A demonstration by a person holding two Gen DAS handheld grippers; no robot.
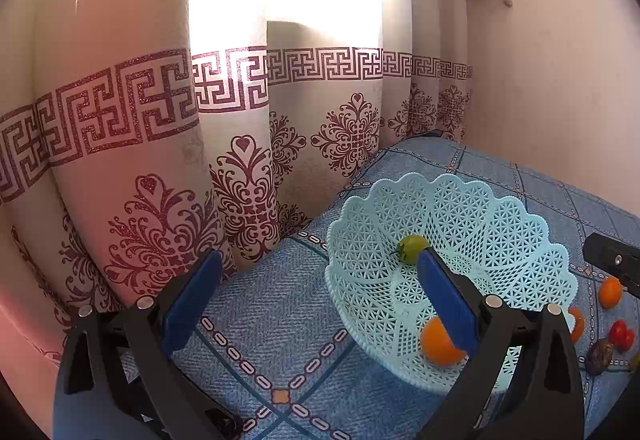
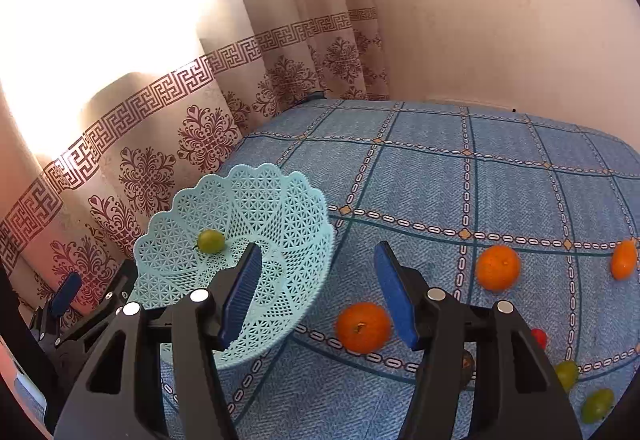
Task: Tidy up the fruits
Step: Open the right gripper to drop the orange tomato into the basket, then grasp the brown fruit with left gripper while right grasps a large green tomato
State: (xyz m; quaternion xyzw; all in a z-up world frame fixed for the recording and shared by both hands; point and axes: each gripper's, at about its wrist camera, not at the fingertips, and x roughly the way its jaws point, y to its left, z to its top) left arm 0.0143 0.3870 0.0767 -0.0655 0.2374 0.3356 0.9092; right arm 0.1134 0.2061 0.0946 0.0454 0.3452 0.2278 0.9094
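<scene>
A pale blue lattice basket (image 1: 500, 224) (image 2: 280, 199) stands on the blue checked cloth (image 2: 420, 167). In it lies a green fruit (image 1: 412, 248) (image 2: 211, 241), and an orange (image 1: 438, 346) rests against its near wall. My left gripper (image 1: 319, 256) is open and empty, with its right finger over the basket. My right gripper (image 2: 318, 248) is open too, just right of the basket's rim, and an orange (image 2: 362, 327) lies on the cloth below its gap. Two more oranges (image 2: 498, 267) (image 2: 624, 259) lie further right.
Small red (image 2: 539, 338), brown (image 1: 599, 356) and green fruits (image 2: 566, 374) (image 2: 598, 404) lie at the cloth's near right. A patterned curtain (image 1: 240, 159) hangs just behind and left of the basket. A plain wall (image 2: 500, 19) bounds the far side.
</scene>
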